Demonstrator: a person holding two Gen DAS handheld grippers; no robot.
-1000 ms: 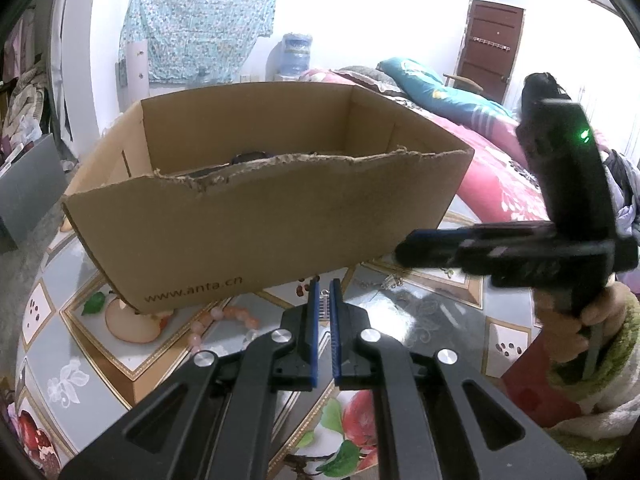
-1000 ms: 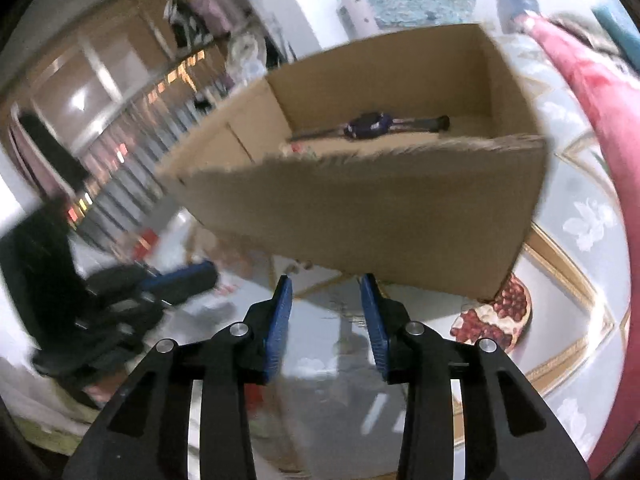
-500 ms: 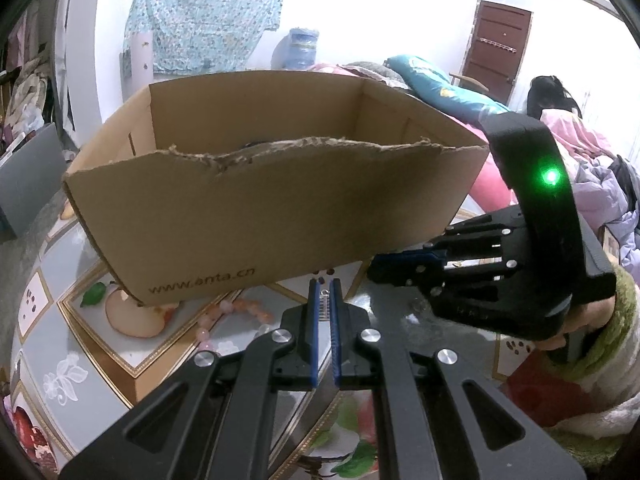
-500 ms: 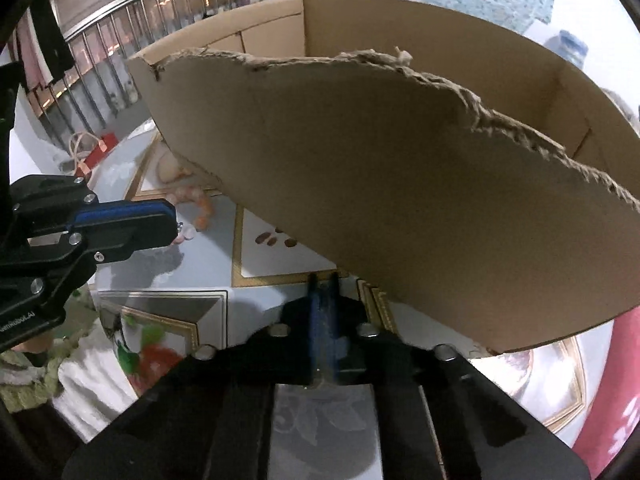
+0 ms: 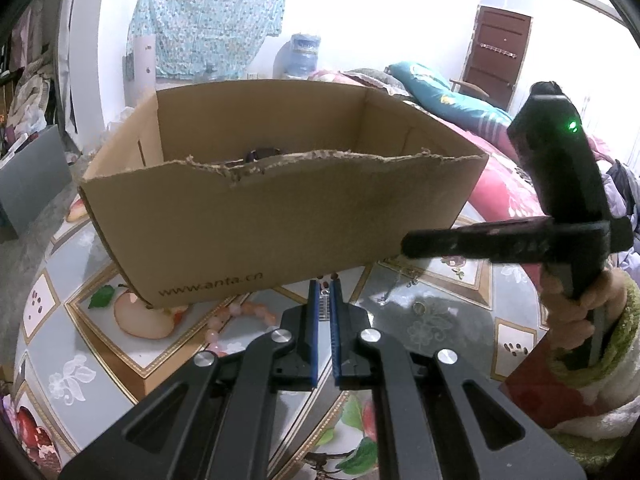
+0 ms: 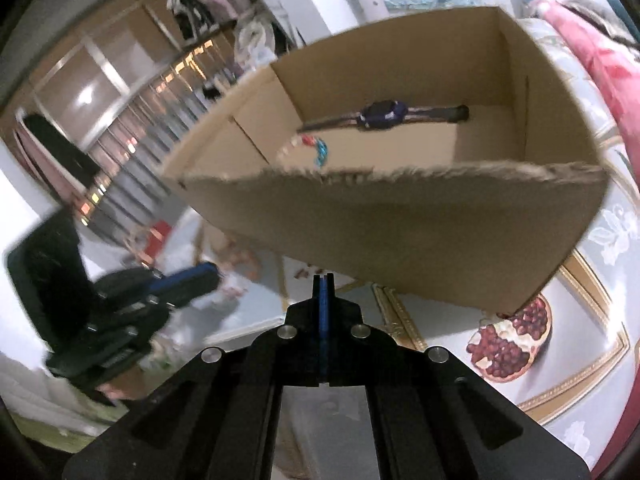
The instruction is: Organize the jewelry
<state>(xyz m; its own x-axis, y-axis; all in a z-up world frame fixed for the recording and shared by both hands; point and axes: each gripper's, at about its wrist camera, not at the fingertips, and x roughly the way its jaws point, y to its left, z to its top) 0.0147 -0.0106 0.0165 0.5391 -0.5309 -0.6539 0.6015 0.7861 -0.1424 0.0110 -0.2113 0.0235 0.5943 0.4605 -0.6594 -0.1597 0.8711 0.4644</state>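
An open cardboard box (image 5: 280,216) with a torn front rim stands on the patterned table. Inside it lie a dark watch (image 6: 384,114) and a small red and blue beaded piece (image 6: 316,148). A pink bead bracelet (image 5: 236,316) lies on the table at the box's front. A small ring (image 5: 419,307) and a thin chain (image 5: 400,280) lie further right. My left gripper (image 5: 325,292) is shut, low before the box. My right gripper (image 6: 323,280) is shut with nothing visible in it. It appears blurred (image 5: 406,246) at the box's right corner, above the table.
The table (image 5: 440,332) wears a glossy cloth printed with fruit and flowers. A bed with a red quilt (image 5: 504,196) runs behind on the right. A water bottle (image 5: 298,56) and a hanging cloth stand by the far wall. A sleeved hand (image 5: 580,312) holds the right gripper.
The right gripper went from open to shut. It dipped low towards the table beside the box, then rose to look into the box again. The left gripper stayed put.
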